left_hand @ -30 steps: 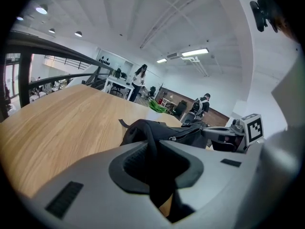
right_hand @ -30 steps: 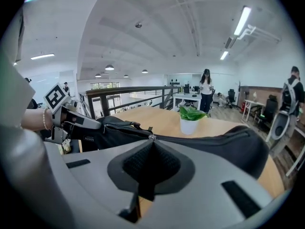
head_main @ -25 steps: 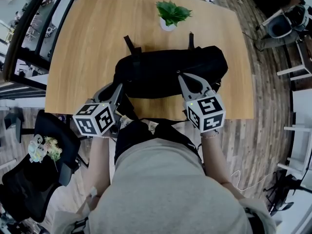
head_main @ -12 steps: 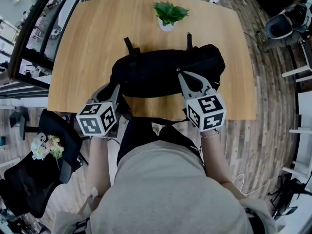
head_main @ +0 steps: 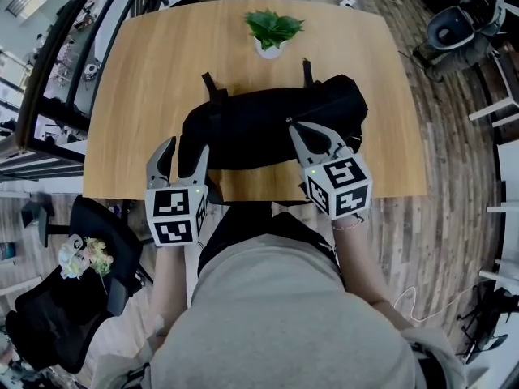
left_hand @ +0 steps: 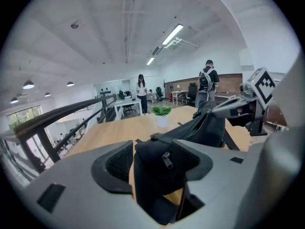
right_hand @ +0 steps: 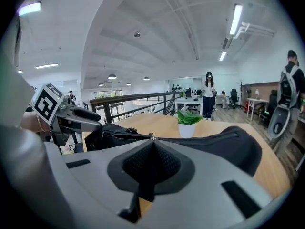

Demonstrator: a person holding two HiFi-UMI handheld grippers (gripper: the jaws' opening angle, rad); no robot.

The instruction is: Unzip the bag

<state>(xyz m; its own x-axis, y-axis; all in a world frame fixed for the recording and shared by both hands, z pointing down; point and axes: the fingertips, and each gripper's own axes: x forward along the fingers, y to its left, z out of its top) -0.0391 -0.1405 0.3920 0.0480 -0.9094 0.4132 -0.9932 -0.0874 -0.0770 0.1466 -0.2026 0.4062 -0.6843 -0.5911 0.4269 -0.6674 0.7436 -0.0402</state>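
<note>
A long black bag (head_main: 268,124) lies across the near half of the wooden table (head_main: 134,96). My left gripper (head_main: 185,147) is at the bag's left end, its jaws opening. In the left gripper view that end of the bag (left_hand: 164,163), with a small zipper pull (left_hand: 167,159), sits between the spread fingers of the left gripper (left_hand: 159,165), and the pads do not press on it. My right gripper (head_main: 302,133) is shut at the bag's near right side. In the right gripper view the right gripper (right_hand: 151,144) pinches a thin black tab at the zipper line.
A small potted plant (head_main: 272,31) stands on the table behind the bag. A black chair (head_main: 73,298) with flowers is at the lower left, and more chairs (head_main: 462,31) at the right. A railing (head_main: 57,63) runs along the table's left. People (left_hand: 141,93) stand far off.
The left gripper's jaws have spread and let go of the bag's left end, and the gripper has shifted a little. The right gripper stays shut in the same place.
</note>
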